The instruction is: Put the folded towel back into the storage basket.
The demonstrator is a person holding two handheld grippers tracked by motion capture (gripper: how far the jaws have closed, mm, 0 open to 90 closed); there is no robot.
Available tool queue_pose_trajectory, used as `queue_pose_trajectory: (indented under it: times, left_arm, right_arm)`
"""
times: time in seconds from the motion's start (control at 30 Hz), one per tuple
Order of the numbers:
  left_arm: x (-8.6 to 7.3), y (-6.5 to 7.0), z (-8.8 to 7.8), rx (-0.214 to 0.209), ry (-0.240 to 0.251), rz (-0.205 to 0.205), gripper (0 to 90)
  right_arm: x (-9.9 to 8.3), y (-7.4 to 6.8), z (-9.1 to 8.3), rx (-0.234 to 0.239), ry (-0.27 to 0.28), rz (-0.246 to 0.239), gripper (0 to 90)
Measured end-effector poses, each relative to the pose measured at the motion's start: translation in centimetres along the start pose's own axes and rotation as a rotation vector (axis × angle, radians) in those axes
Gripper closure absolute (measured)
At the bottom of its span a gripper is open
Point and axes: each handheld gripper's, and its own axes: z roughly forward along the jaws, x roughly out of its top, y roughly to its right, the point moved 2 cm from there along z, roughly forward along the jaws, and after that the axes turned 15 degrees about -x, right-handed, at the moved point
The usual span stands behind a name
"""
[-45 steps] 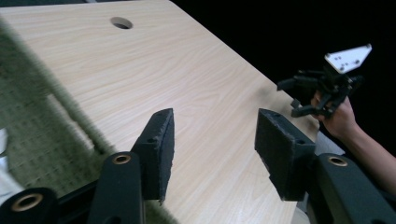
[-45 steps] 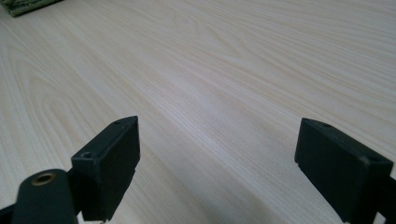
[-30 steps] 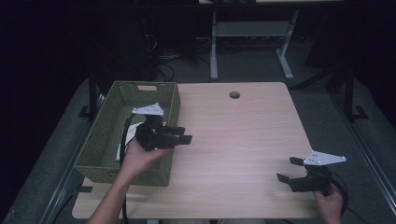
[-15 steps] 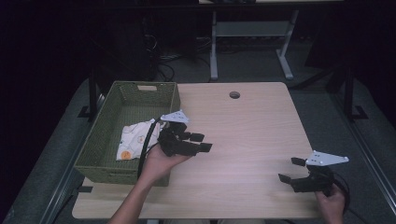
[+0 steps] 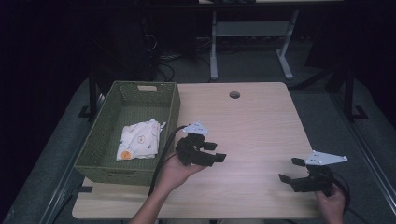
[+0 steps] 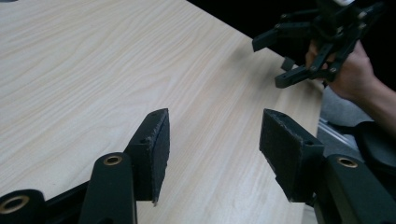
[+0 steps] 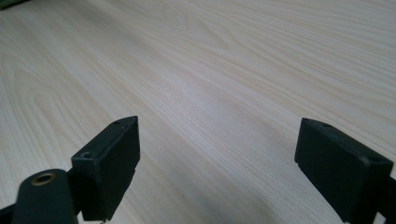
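The right tool (image 5: pixel 290 170) sits low over the near right corner of the desk (image 5: pixel 261 116), held in a hand (image 5: pixel 332 204). Its jaws are wide apart with nothing between them. The left tool (image 5: pixel 215 152) is over the middle of the desk, just beside the green basket (image 5: pixel 100 140). Its jaws have just been opening and hold nothing. A white cloth (image 5: pixel 138 139) with small coloured prints lies inside the basket. No words can be read on it.
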Motion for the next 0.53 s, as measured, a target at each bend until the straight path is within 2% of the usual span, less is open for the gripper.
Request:
queue_pose_trajectory:
  times: [0.17,0.23,0.3,0.37,0.53]
  left_arm:
    - [-0.7,0.2,1.3,0.012,-0.012,-0.004,42.1]
    - [-1.2,0.2,1.8,0.030,-0.023,-0.004,41.3]
    - [-1.7,0.1,2.3,0.024,-0.017,-0.012,40.6]
    - [-2.1,0.2,2.7,0.036,-0.017,-0.015,39.6]
    - [-2.8,1.0,3.7,0.026,-0.031,-0.015,37.6]
  right_arm:
    - [-0.1,0.0,0.0,-0.006,0.002,-0.005,13.5]
    - [-0.2,0.1,0.0,-0.005,-0.001,0.001,13.5]
    - [-0.3,0.2,0.2,-0.007,-0.009,0.002,13.5]
    - [-0.3,0.2,0.2,-0.005,-0.010,0.001,13.5]
    - [0.0,-0.1,0.1,-0.016,0.002,-0.024,13.5]
